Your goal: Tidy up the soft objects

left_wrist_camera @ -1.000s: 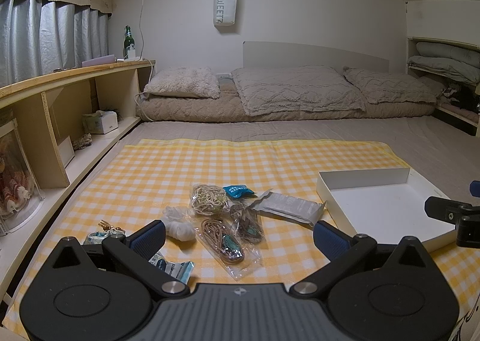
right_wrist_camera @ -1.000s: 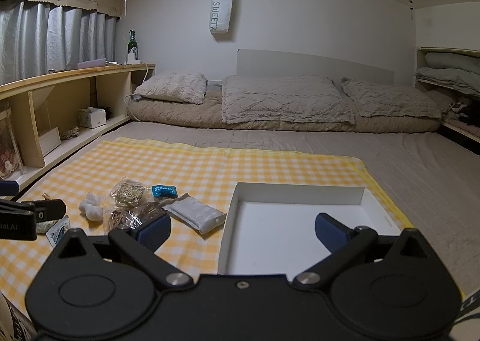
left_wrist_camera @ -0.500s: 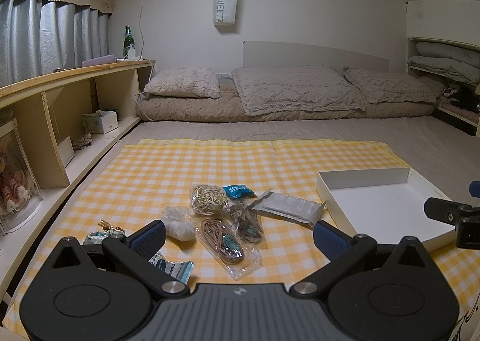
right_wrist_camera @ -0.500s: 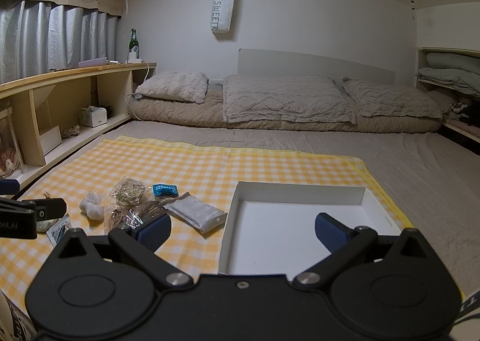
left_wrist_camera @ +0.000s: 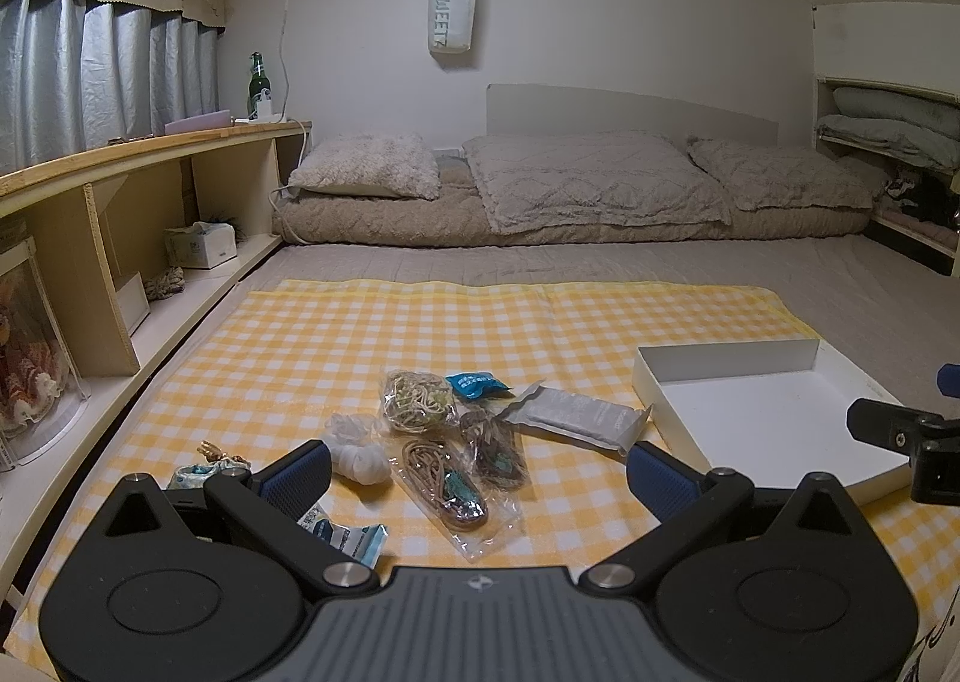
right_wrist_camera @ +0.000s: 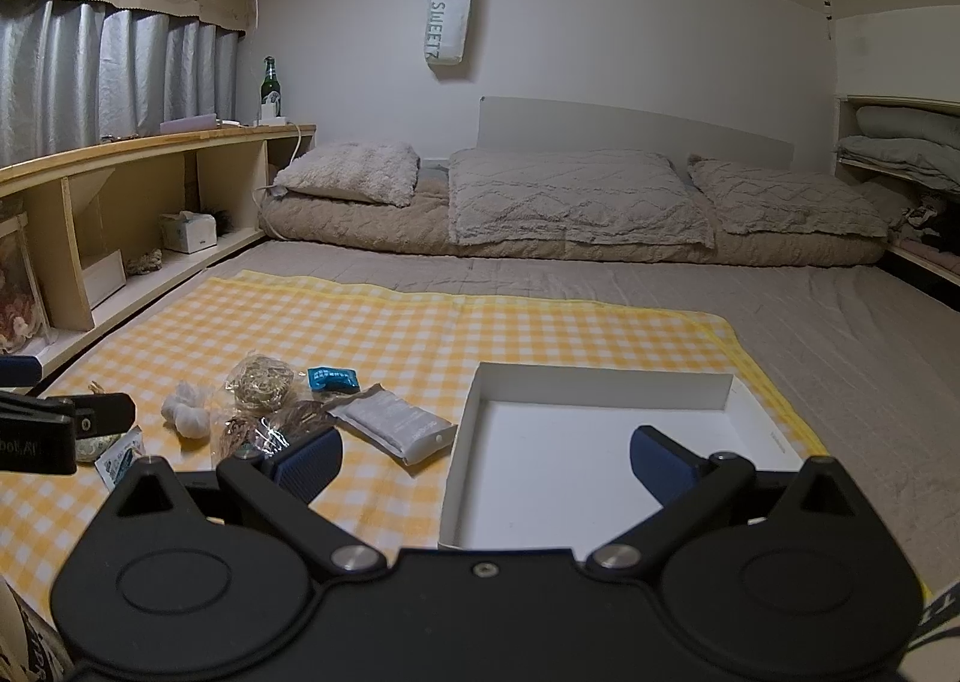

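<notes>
Several soft packets lie on a yellow checked cloth (left_wrist_camera: pixel 336 346): a silver-grey pouch (left_wrist_camera: pixel 573 417), a small blue packet (left_wrist_camera: pixel 476 385), a bag of pale cord (left_wrist_camera: pixel 414 400), two clear bags of brown cord (left_wrist_camera: pixel 447 484), a white knotted bag (left_wrist_camera: pixel 359 451). A white empty tray (left_wrist_camera: pixel 774 424) sits to their right. My left gripper (left_wrist_camera: pixel 477 475) is open, hovering low just in front of the packets. My right gripper (right_wrist_camera: pixel 486 457) is open above the tray's (right_wrist_camera: pixel 576 460) near left edge; the pouch (right_wrist_camera: pixel 396 425) lies to its left.
A wooden shelf unit (left_wrist_camera: pixel 120 238) runs along the left wall with a tissue box (left_wrist_camera: pixel 201 244). Pillows and bedding (left_wrist_camera: pixel 588 184) lie at the back. More small packets (left_wrist_camera: pixel 345 538) lie near the left fingertip. Grey mattress surface surrounds the cloth.
</notes>
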{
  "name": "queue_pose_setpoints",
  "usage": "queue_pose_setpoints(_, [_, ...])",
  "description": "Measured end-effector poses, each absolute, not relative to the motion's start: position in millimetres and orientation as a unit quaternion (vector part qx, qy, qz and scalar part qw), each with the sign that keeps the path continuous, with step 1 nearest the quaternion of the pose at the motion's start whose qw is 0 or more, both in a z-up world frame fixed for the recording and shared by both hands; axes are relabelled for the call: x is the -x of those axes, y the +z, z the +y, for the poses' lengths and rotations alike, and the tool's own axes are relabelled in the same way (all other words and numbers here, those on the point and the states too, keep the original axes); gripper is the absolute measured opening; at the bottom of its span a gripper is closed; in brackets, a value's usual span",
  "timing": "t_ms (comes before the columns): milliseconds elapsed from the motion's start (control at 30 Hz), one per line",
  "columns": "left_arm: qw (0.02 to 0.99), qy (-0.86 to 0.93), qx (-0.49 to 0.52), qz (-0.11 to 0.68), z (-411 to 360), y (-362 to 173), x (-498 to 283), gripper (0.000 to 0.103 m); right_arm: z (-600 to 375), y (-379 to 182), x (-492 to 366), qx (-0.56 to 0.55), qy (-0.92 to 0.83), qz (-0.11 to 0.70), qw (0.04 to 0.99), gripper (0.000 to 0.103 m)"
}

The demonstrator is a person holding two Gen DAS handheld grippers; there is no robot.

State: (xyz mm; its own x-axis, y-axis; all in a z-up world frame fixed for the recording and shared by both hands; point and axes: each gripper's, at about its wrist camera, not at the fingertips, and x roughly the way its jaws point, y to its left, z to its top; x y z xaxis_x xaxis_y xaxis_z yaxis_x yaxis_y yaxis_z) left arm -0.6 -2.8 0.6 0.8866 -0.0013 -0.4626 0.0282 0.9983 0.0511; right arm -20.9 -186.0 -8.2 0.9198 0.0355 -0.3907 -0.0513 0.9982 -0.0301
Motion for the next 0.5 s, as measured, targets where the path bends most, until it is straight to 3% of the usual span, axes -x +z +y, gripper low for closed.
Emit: queue_pose_setpoints(500, [0.973, 0.006, 0.013, 0.23, 19, 40, -26, 0.103, -186, 29, 0, 0.008, 0.062, 0.194, 0.979, 0.103])
